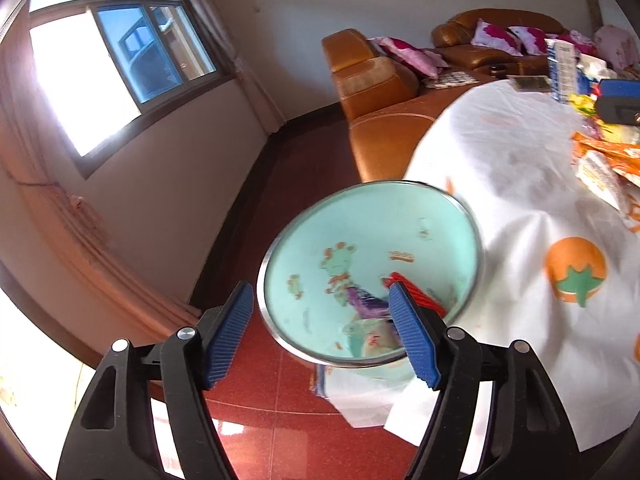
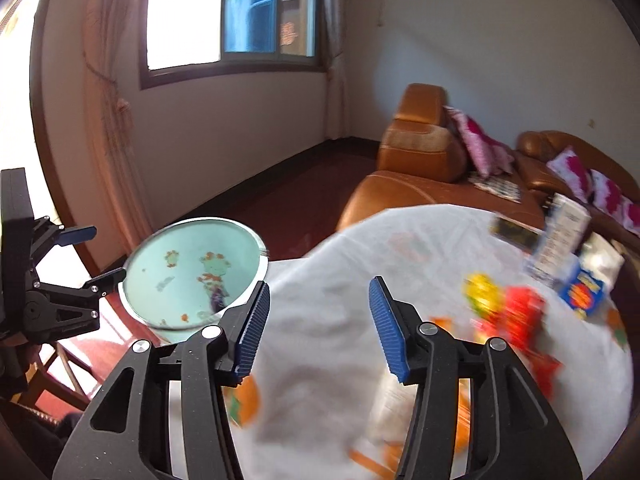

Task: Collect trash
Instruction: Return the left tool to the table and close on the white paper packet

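A mint-green trash bin [image 1: 360,248] with a metal rim and cartoon prints stands on the floor beside the table; it also shows in the right wrist view [image 2: 192,268]. Red and purple wrappers [image 1: 416,292] lie inside it. My left gripper [image 1: 320,328] is open and empty just above the bin's near rim. My right gripper [image 2: 316,320] is open and empty above the white tablecloth [image 2: 344,264]. Snack wrappers, red and yellow [image 2: 508,308], lie blurred on the table to its right. Orange wrappers [image 1: 608,156] lie at the table's right in the left wrist view.
A white and blue carton [image 2: 560,236] and a blue snack box [image 2: 584,292] stand at the table's far side. An orange leather sofa [image 2: 420,160] with pink cushions sits behind the table. The left gripper [image 2: 80,256] shows at the left beside the bin. The floor [image 1: 280,380] is red tile.
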`<state>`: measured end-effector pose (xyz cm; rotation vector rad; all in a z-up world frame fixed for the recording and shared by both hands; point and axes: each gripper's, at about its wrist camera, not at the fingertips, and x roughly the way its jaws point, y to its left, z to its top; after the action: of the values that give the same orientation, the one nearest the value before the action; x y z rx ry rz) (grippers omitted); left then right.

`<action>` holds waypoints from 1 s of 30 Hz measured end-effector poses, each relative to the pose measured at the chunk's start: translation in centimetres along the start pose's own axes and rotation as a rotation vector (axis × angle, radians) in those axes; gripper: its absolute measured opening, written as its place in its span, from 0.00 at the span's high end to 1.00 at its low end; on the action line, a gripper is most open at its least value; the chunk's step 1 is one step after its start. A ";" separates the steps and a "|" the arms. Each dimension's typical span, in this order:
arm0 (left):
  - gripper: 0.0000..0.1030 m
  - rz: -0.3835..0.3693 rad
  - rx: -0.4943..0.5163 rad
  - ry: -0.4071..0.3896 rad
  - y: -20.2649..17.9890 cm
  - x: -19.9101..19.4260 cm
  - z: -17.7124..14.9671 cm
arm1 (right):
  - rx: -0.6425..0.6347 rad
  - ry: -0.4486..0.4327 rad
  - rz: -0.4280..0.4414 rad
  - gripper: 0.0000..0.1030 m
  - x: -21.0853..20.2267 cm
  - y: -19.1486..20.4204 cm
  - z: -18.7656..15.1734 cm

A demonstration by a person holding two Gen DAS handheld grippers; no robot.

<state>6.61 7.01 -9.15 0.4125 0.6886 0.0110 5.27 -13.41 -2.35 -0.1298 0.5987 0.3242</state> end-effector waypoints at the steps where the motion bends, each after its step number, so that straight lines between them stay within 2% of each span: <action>1: 0.30 -0.017 0.013 -0.004 -0.8 -0.2 0.2 | 0.012 -0.002 -0.019 0.48 -0.8 -1.0 -0.5; 4: 0.22 -0.067 0.061 -0.029 -3.8 -1.2 0.9 | 0.072 0.002 -0.116 0.45 -3.7 -4.8 -2.6; 8: 0.19 -0.141 0.127 -0.067 -8.2 -2.6 2.1 | 0.186 0.025 -0.227 0.44 -6.7 -10.0 -6.2; 11: 0.13 -0.184 0.156 -0.089 -11.8 -3.3 3.4 | 0.263 0.040 -0.274 0.44 -8.2 -12.9 -8.8; 14: 0.11 -0.225 0.165 -0.105 -14.6 -3.8 4.7 | 0.309 0.038 -0.316 0.41 -9.6 -14.5 -10.8; 17: 0.09 -0.253 0.170 -0.112 -17.6 -4.0 5.9 | 0.334 0.033 -0.343 0.40 -10.4 -15.7 -12.1; 20: 0.09 -0.277 0.182 -0.096 -20.3 -3.6 6.6 | 0.356 0.029 -0.357 0.40 -10.8 -16.7 -13.2; 23: 0.09 -0.283 0.190 -0.061 -22.1 -2.6 6.8 | 0.370 0.025 -0.375 0.36 -10.9 -17.3 -13.9; 30: 0.09 -0.256 0.219 0.005 -25.0 0.5 7.4 | 0.411 0.027 -0.371 0.35 -10.2 -18.3 -15.6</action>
<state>8.53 -18.59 -13.63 0.5314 0.7461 -0.3078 -4.80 -36.63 -8.78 0.1505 0.6430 -0.1632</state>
